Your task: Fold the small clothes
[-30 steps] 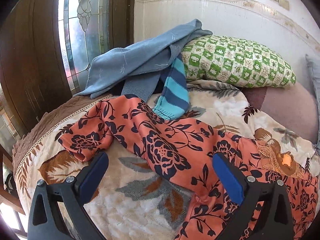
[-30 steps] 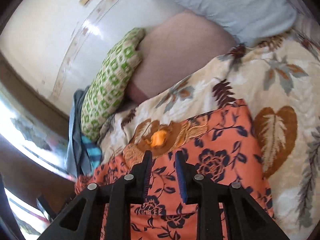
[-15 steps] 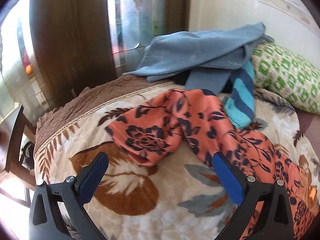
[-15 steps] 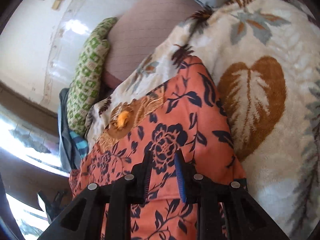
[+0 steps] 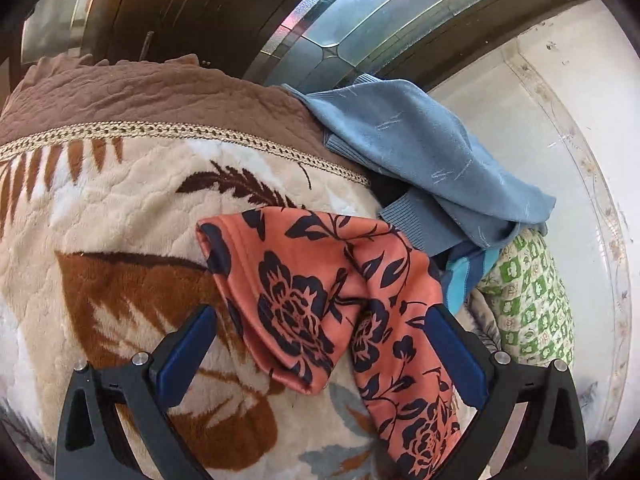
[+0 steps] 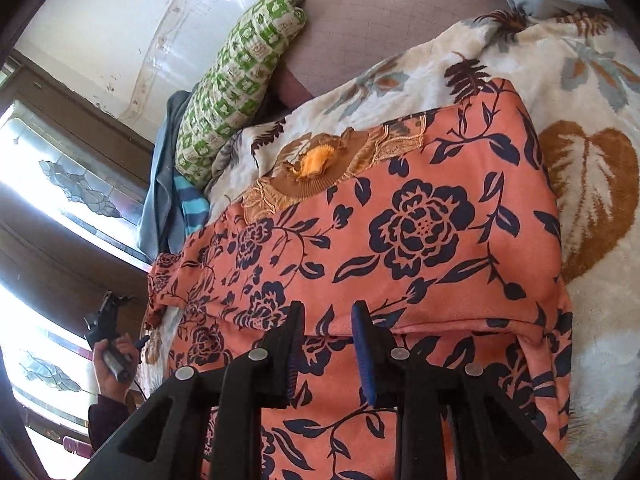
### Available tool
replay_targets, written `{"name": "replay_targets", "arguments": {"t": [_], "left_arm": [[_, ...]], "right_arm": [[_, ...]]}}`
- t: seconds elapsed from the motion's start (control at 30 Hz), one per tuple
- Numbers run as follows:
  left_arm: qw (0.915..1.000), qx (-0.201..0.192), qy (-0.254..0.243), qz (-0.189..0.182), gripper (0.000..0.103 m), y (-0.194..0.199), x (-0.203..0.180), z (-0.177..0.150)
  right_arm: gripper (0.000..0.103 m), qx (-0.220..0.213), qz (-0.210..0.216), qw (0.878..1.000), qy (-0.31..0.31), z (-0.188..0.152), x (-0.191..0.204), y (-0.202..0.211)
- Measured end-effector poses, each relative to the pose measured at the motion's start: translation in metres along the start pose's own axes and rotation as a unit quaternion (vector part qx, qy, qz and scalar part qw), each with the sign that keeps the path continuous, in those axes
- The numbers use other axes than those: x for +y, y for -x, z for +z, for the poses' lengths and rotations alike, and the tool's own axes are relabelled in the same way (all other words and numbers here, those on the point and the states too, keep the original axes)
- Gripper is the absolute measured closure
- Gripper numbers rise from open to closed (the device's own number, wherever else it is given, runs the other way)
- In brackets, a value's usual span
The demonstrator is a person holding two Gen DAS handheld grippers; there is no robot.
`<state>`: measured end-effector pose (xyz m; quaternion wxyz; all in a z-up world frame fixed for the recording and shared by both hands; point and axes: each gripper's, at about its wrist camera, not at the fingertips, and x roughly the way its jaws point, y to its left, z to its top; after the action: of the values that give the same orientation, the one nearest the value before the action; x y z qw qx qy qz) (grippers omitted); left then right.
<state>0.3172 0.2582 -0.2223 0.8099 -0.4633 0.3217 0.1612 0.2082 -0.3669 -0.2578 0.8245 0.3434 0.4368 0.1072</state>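
An orange garment with dark blue flowers lies on the bed. In the left wrist view its sleeve (image 5: 304,300) lies between the wide-open fingers of my left gripper (image 5: 320,344), which hovers just over it. In the right wrist view the garment's body (image 6: 400,248) is spread flat, with a gold-embroidered neckline (image 6: 320,164) at its far edge. My right gripper (image 6: 326,328) sits over the body with its jaws a narrow gap apart and nothing between them. The left gripper (image 6: 106,320) also shows at the far left, held by a hand.
A beige leaf-patterned blanket (image 5: 100,220) with a brown border covers the bed. A blue sweater (image 5: 420,152) and a striped blue garment (image 5: 464,276) lie heaped beside a green patterned pillow (image 5: 528,300). A stained-glass window (image 5: 360,12) and white wall stand behind.
My left gripper has swung left and come closer to the sleeve end, still open. My right gripper has shifted over the garment's body, its gap unchanged.
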Motion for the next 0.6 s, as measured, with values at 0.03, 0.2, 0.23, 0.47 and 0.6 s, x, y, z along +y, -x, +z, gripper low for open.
{"name": "replay_targets", "arguments": {"t": [0.03,0.2,0.23,0.47,0.6], "left_arm": [[0.9999,0.010,-0.001,-0.006,0.000,-0.002,0.000,0.004],[0.9972,0.059,0.015,-0.044,0.000,-0.008,-0.001,-0.002],[0.9959,0.075,0.013,-0.048,0.000,-0.012,-0.004,-0.007],[0.9908,0.101,-0.047,-0.077,0.000,-0.031,-0.043,-0.030],[0.9896,0.047,-0.011,-0.135,0.001,-0.011,-0.048,-0.017]], "right_arm": [[0.076,0.003,-0.001,1.000,-0.001,0.001,-0.001,-0.003],[0.076,0.023,-0.013,1.000,0.003,0.004,0.001,-0.020],[0.076,0.026,-0.015,1.000,0.003,0.004,0.002,-0.024],[0.076,0.043,-0.022,0.999,0.006,0.000,0.004,-0.036],[0.076,0.044,-0.016,0.999,0.001,0.000,0.004,-0.033]]}}
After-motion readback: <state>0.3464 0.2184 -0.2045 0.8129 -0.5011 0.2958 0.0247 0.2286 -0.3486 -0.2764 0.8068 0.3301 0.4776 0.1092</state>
